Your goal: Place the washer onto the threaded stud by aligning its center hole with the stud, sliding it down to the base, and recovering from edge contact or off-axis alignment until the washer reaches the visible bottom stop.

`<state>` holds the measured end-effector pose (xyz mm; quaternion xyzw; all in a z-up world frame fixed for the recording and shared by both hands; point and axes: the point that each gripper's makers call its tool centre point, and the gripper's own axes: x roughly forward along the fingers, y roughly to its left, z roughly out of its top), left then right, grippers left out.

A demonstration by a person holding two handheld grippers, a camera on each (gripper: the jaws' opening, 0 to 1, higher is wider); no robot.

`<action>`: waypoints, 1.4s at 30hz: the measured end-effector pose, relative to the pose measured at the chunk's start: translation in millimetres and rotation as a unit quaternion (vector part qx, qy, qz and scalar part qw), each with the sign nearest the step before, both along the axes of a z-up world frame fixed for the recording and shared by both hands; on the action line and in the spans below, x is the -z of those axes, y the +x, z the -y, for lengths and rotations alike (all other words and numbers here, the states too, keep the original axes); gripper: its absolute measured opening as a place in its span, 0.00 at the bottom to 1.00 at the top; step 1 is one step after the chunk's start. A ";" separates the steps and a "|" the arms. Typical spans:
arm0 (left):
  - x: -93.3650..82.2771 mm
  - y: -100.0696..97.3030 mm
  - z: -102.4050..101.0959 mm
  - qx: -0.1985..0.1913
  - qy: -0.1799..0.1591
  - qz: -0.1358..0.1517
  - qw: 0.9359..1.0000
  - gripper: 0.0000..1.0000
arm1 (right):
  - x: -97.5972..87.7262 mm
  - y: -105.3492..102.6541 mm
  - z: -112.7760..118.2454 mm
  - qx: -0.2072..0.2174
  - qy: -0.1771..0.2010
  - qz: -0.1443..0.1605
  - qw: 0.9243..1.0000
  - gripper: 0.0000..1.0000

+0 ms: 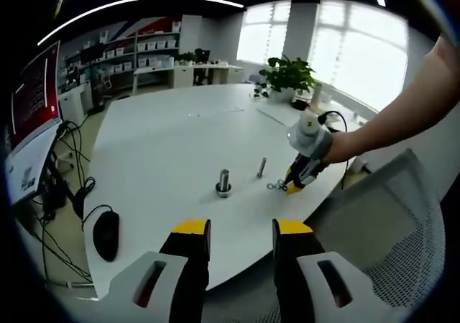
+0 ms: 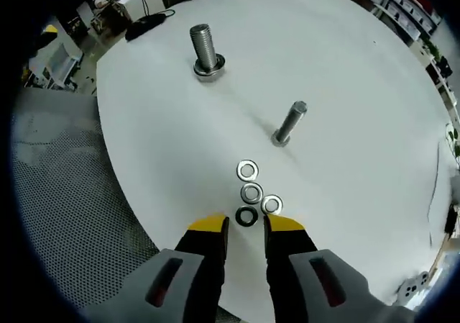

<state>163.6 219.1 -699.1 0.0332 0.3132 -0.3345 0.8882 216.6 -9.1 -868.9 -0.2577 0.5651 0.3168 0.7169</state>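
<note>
A thick threaded stud (image 2: 204, 46) stands upright on a nut-like base on the white table (image 2: 345, 71). A thinner bolt (image 2: 290, 124) stands closer to me. Three silver washers (image 2: 251, 192) and a dark washer (image 2: 247, 216) lie flat in a cluster near the table edge. My right gripper (image 2: 246, 226) is open, its yellow tips just short of the dark washer on either side. In the left gripper view, the left gripper (image 1: 243, 229) hangs open off the table edge, facing the stud (image 1: 223, 183), the bolt (image 1: 261, 167) and the right gripper (image 1: 298, 175) at the washers (image 1: 276, 186).
A grey mesh chair (image 2: 65, 179) sits beside the table edge. A black mouse (image 1: 106, 234) with its cable lies at the table's left end. A potted plant (image 1: 287, 75) stands at the far side. A person's arm (image 1: 402, 114) reaches in from the right.
</note>
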 end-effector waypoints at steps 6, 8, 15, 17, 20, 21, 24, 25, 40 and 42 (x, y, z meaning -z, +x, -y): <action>-0.2 -0.5 0.9 0.003 -0.002 0.000 1.000 0.32 | 0.2 0.8 0.2 -0.003 -0.013 -0.016 1.000 0.23; -0.2 -0.3 0.6 0.001 -0.001 -0.001 1.000 0.32 | 0.1 -0.4 -0.7 -0.010 -0.026 -0.022 0.999 0.23; 3.5 -1.8 1.9 0.006 0.003 -0.009 1.000 0.32 | 0.7 0.4 -2.4 -0.042 -0.052 -0.038 0.997 0.18; 4.1 -2.0 0.8 0.005 0.007 -0.009 1.000 0.32 | 0.4 0.5 -2.5 -0.045 -0.052 -0.034 0.997 0.16; 2.4 -0.2 -0.1 0.001 0.004 -0.006 1.000 0.32 | 1.2 1.6 -2.0 -0.047 -0.052 -0.031 0.997 0.16; 2.6 -0.2 -0.2 0.000 0.002 -0.008 1.000 0.32 | 0.8 1.2 -2.2 -0.047 -0.052 -0.030 0.997 0.16; 5.2 -2.4 0.9 0.005 0.006 -0.012 1.000 0.32 | -0.9 -0.3 -3.8 -0.056 -0.055 -0.026 0.997 0.15; 5.3 -2.6 1.5 0.008 0.008 -0.012 1.000 0.32 | -0.4 -0.4 -4.6 -0.058 -0.056 -0.024 0.996 0.15; 2.9 -1.9 -0.8 0.001 0.000 -0.009 1.000 0.31 | -1.3 0.9 -3.3 -0.038 -0.070 0.013 0.997 0.14; 2.7 -1.8 -0.8 0.000 0.000 -0.009 1.000 0.31 | -1.2 1.2 -2.4 -0.014 -0.048 0.026 0.998 0.14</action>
